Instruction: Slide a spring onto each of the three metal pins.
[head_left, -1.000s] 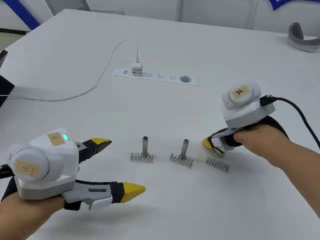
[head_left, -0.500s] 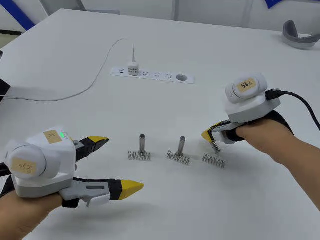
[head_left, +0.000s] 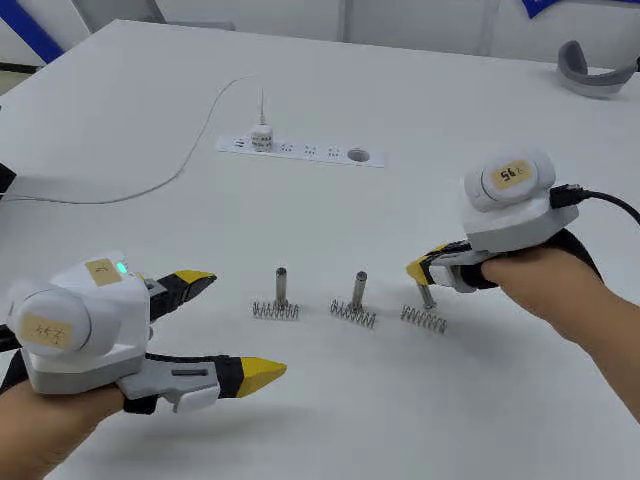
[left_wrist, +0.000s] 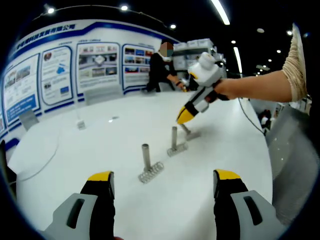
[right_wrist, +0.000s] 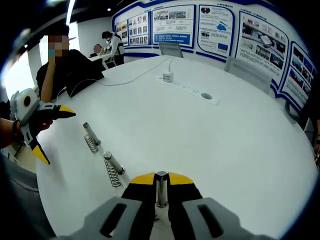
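left gripper (head_left: 230, 325): over the near-left part of the tabletop (head_left: 480, 120), fingers spread wide with nothing between them. Yellow tips point toward the right edge, at the row of pins.
left pin (head_left: 281, 283): upright with a bare shaft, in the near half of the tabletop, left end of a row running along the near edge.
left spring (head_left: 275, 311): lying flat at the foot of the left pin, on its near-edge side. Touching or just beside, cannot tell.
middle pin (head_left: 359, 288): upright and bare, near the left pin but clear of it.
middle spring (head_left: 352, 316): flat at the foot of the middle pin, near-edge side, angled slightly to the row.
right pin (head_left: 426, 295): tilted, upper end gripped, lower end down by the right spring. Cannot tell whether it touches the tabletop.
right spring (head_left: 423, 319): flat on the tabletop, just nearer the near edge than the right pin's lower end.
right gripper (head_left: 420, 270): right end of the row, tips pointing toward the left edge — fingers closed on the right pin, which sits between the yellow tips in the right gripper view.
power strip (head_left: 300, 152): toward the far edge, behind the row. A white plug (head_left: 261, 137) sits near its left end and a white cable (head_left: 170, 180) curves off to the left edge.
grey band (head_left: 590, 70): at the far-right corner, well apart from the rest.
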